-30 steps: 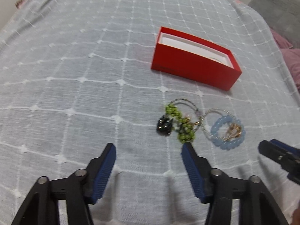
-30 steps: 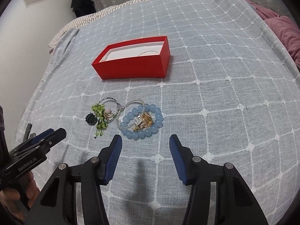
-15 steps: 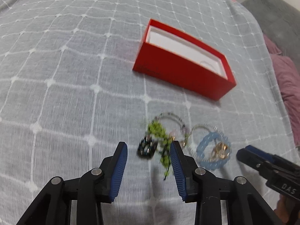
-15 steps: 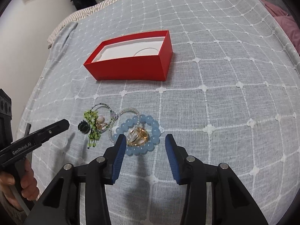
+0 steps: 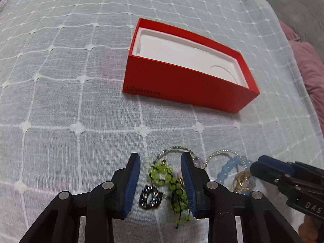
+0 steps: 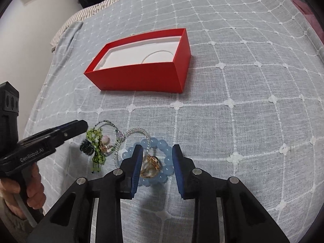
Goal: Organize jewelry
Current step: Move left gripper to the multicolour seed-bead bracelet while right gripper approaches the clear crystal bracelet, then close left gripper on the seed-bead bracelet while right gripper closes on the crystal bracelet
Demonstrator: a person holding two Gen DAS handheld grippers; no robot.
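Observation:
A pile of jewelry lies on the grey checked bedspread (image 5: 60, 81), in front of an open red box (image 5: 182, 85) with a white liner. My left gripper (image 5: 160, 158) hangs over a green bead bracelet (image 5: 162, 174) and a dark beaded ring (image 5: 150, 196). Its jaws are closing with both pieces between them, and the pads touch neither. My right gripper (image 6: 157, 148) stands over the light blue bead bracelet (image 6: 168, 160) and a gold piece (image 6: 150, 166). Its jaws are closing too, with a gap on each side. Each view shows the other gripper (image 5: 261, 166) (image 6: 81, 125).
A clear bead strand (image 6: 139, 130) loops between the green and blue bracelets. Pink bedding (image 5: 311, 70) and a grey cushion (image 5: 293, 6) lie at the right edge. Striped fabric (image 6: 81, 16) marks the bed's far left corner by a wall. A hand (image 6: 34, 192) holds the left tool.
Both grippers have come forward and down onto the jewelry pile, and their jaws have narrowed. The box and the jewelry have not moved.

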